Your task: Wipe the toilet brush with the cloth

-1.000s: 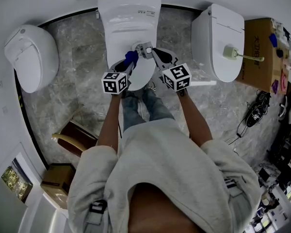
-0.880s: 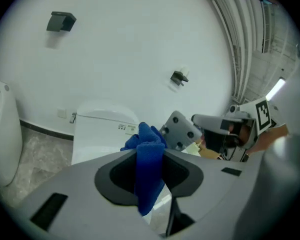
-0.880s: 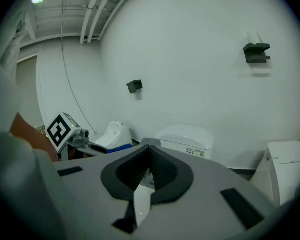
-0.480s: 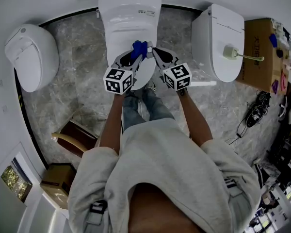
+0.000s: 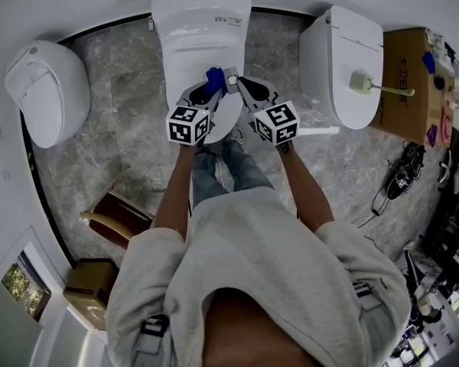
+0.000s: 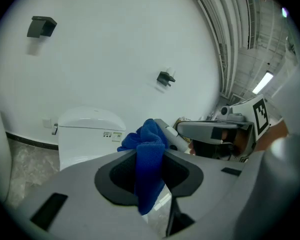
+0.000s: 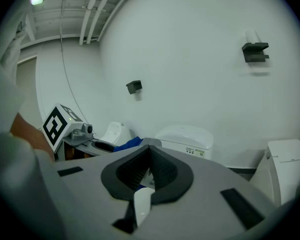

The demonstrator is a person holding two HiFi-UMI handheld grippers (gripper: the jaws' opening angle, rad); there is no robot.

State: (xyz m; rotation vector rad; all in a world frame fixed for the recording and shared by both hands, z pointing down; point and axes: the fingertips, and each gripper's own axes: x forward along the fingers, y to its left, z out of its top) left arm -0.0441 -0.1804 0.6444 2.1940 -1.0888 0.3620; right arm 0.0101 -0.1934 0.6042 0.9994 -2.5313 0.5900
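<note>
My left gripper is shut on a blue cloth over the middle toilet. In the left gripper view the cloth hangs pinched between the jaws of my left gripper, its top bunched against the grey-white toilet brush handle. My right gripper is shut on that handle; its white end sticks out below the jaws of my right gripper. The brush head is hidden. The two grippers' tips meet, with the cloth between them.
A second toilet stands at the left and a third at the right, with a pale long-handled brush lying on its lid. A cardboard box and cables lie further right. A wooden object sits on the marble floor at lower left.
My left gripper has slid the blue cloth forward along the brush handle, away from me, then held about still. The right gripper has barely moved.
</note>
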